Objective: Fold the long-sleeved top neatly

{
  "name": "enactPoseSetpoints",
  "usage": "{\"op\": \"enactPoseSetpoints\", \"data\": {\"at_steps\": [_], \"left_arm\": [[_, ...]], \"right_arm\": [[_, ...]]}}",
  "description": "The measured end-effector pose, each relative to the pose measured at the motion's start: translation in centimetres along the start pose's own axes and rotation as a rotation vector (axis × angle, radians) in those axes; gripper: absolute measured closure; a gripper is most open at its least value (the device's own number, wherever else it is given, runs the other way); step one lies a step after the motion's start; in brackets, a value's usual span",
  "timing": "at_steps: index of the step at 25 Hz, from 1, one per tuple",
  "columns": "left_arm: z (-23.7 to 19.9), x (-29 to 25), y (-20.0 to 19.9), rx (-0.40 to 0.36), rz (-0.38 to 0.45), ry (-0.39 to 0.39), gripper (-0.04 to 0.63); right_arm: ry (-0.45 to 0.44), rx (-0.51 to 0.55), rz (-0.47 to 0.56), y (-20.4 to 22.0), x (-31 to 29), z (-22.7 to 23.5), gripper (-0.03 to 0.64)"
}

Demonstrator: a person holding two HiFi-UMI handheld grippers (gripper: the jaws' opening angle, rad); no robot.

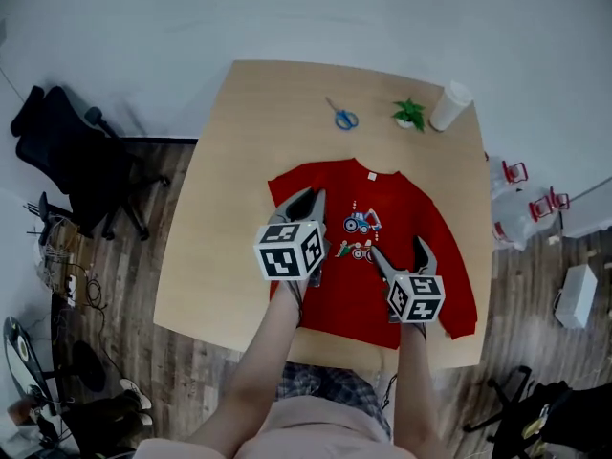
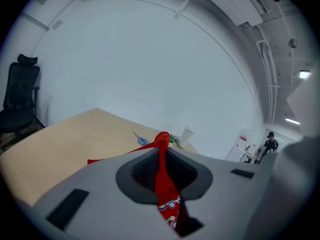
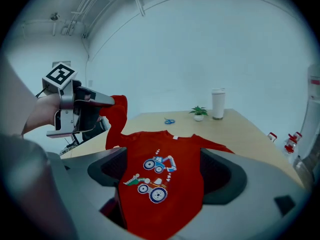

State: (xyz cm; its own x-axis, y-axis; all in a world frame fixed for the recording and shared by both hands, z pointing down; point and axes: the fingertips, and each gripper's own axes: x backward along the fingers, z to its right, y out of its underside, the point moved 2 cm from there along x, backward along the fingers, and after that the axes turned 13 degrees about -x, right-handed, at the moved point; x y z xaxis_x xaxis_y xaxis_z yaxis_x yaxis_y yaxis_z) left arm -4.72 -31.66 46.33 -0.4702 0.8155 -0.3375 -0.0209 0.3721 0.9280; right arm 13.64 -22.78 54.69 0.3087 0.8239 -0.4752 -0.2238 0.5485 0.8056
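Barely begun: red long-sleeved knit top with tractor print (image 1: 344,299) spread face-up on light wooden table (image 1: 258,103), its left-hand sleeve (image 3: 117,116) clamped in the closed left gripper (image 1: 306,201) and raised, right gripper (image 1: 399,249) gaping empty above the body, other sleeve (image 1: 449,256) and hem not yet folded.

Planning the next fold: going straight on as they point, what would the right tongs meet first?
Most likely the tractor-printed front of the red long-sleeved top, lying on the light wooden table; depth is unclear.
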Motion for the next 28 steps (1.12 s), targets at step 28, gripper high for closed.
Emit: {"op": "enactPoseSetpoints", "data": {"at_steps": [28], "left_arm": [[22.4, -14.6, 12.9, -0.067, -0.272, 0.446, 0.412]], "right_arm": [[0.220, -0.183, 0.053, 2.6, 10.5, 16.1, 0.178]]}}
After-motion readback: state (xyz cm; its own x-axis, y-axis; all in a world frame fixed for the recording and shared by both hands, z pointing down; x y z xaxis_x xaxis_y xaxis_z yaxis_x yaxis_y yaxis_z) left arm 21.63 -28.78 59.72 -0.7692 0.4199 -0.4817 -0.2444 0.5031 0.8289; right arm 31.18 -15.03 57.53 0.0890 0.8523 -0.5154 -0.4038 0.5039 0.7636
